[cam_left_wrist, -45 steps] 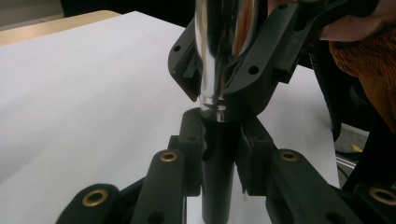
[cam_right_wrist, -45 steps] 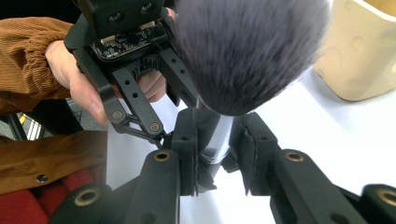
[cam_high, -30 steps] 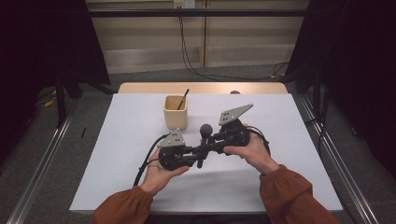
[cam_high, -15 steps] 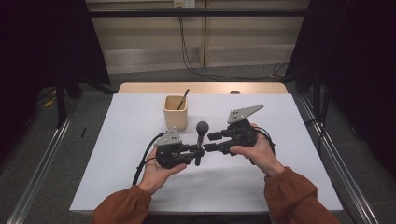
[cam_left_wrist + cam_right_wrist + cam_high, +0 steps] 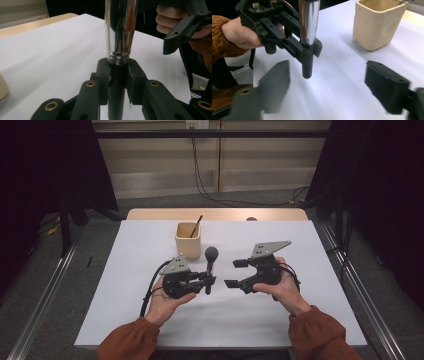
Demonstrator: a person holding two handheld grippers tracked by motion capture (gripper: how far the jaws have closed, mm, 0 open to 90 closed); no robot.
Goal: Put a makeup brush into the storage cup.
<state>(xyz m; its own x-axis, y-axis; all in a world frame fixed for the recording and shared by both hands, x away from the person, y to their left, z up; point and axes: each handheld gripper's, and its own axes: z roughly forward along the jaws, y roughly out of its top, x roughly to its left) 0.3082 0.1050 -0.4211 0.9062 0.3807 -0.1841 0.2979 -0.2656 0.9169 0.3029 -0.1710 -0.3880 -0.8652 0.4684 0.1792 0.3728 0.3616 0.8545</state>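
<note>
A white sheet covers the desk (image 5: 125,320), with a strip of bare light wood showing along its far edge. Grey floor runs around it, metal rails flank both sides, dark curtains hang left and right, and black cables drop down the pale back wall. A cream cup (image 5: 188,240) holding a thin dark stick stands on the sheet toward the far side. In front of it, the left tool (image 5: 207,279) clamps the black handle of a microphone-like rod (image 5: 210,261), held upright above the sheet, its chrome barrel above the grip. The right tool (image 5: 235,273) sits just beside it, its jaws having just been opening, now wide with nothing between them.
</note>
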